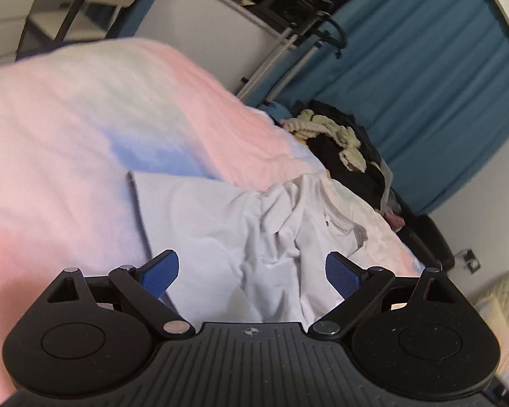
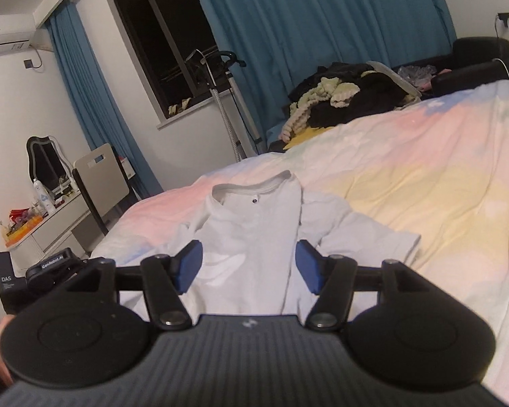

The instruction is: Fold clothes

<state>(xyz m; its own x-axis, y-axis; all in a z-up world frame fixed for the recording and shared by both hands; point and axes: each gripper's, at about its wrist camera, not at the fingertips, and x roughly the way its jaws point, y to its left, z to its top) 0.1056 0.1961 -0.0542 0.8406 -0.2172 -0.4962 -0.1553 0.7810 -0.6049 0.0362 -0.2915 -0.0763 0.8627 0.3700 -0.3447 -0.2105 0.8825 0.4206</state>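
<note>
- One white T-shirt (image 2: pixel 254 234) lay on the bed (image 2: pixel 424 186), collar toward the window (image 2: pixel 166 44), partly folded, one sleeve spread to the right in the right wrist view.
- In the left wrist view the same shirt (image 1: pixel 237 230) looked rumpled, its collar off to the right, resting on the pastel bedspread.
- One left gripper (image 1: pixel 252 271) was released, its two blue pads (image 1: pixel 161 273) wide apart above the shirt, nothing between them.
- One right gripper (image 2: pixel 249 266) was also released, its two pads (image 2: pixel 188 264) apart and clear of the cloth; nothing was grasped.
- The left gripper's black body (image 2: pixel 51 268) showed at the left edge of the right wrist view.
- One pile of dark clothes (image 2: pixel 353 98) with a cream knitted piece lay at the far side of the bed, well apart from the shirt.
- Two blue curtains (image 2: pixel 322 27) flanked the one dark window.
- One chair (image 2: pixel 101 179) stood by a cluttered surface (image 2: pixel 57 217) with one mirror (image 2: pixel 44 159) behind it.
- One air conditioner (image 2: pixel 6 39) hung high on the wall.
</note>
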